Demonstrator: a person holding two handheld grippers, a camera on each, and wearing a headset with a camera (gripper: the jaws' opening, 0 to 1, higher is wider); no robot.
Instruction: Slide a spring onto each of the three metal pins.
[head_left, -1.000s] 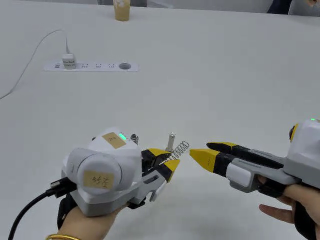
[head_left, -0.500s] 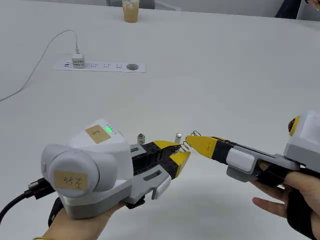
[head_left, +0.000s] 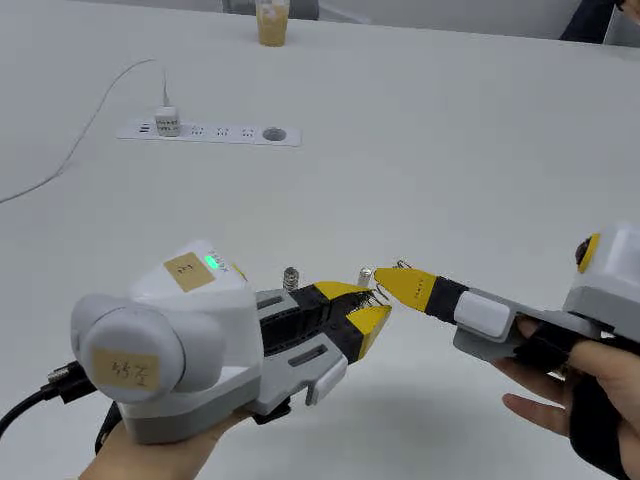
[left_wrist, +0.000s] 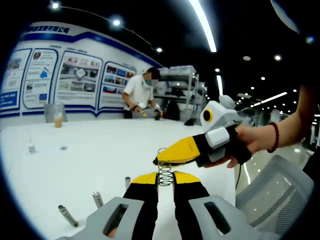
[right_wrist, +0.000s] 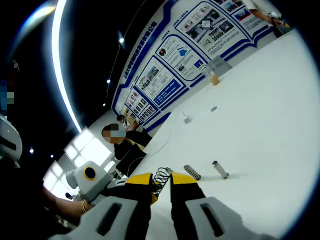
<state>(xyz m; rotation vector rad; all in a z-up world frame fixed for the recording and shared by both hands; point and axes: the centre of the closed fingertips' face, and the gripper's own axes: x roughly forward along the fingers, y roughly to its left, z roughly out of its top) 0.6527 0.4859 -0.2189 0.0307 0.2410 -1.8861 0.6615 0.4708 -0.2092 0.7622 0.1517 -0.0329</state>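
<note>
- The spring (left_wrist: 164, 175) is held off the table (head_left: 450, 150). The left gripper (head_left: 378, 303) clamps one end and the right gripper (head_left: 390, 277) the other.
- One spring and two grippers; three pins (left_wrist: 98, 199) stand just beside the left jaws.

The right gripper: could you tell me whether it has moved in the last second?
Yes: the right gripper has moved left, closer to the upright bare pin.

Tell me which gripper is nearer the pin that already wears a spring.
Left. The left gripper lies alongside that pin, just in front of it. The right gripper reaches in from farther right, beyond the bare pin, pinching the spring.
</note>
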